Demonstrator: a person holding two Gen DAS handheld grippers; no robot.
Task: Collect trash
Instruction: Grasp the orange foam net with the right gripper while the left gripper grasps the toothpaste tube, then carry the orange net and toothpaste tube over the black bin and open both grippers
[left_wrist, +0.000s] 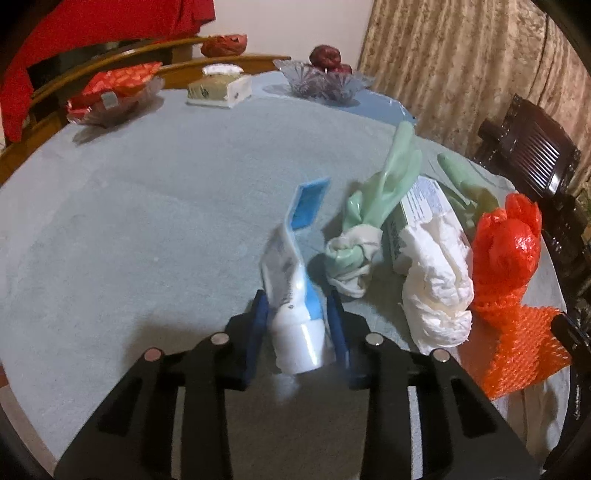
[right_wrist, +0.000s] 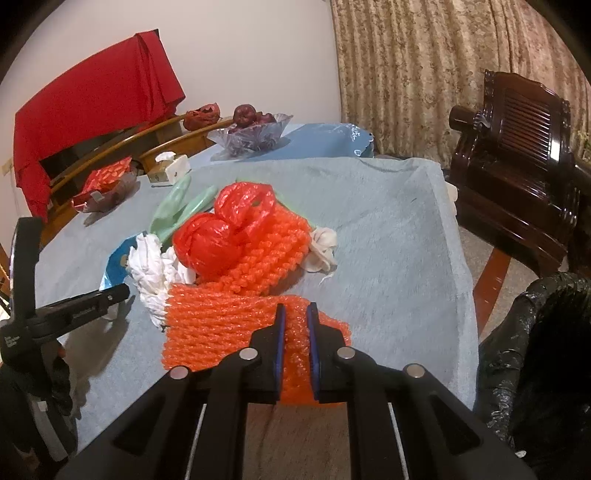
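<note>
My left gripper (left_wrist: 297, 304) is shut on a white and blue toothpaste tube (left_wrist: 291, 273), held at its cap end over the table. Beside it lie knotted green gloves (left_wrist: 364, 221), a crumpled white tissue (left_wrist: 437, 280), a small carton (left_wrist: 417, 206) and a red plastic bag (left_wrist: 509, 243). My right gripper (right_wrist: 295, 317) is shut on the near edge of an orange foam net (right_wrist: 236, 314), which lies on the table with the red plastic bag (right_wrist: 210, 243) on it. The white tissue (right_wrist: 151, 273) shows to the left. The left gripper's finger (right_wrist: 92, 302) shows at the left edge.
A blue-grey cloth (right_wrist: 388, 229) covers the table. At the back stand a glass fruit bowl (left_wrist: 325, 83), a tissue box (left_wrist: 219, 86) and a dish of red packets (left_wrist: 114, 92). A bin lined with a black bag (right_wrist: 543, 354) stands right of the table. A dark wooden chair (right_wrist: 517, 162) is behind it.
</note>
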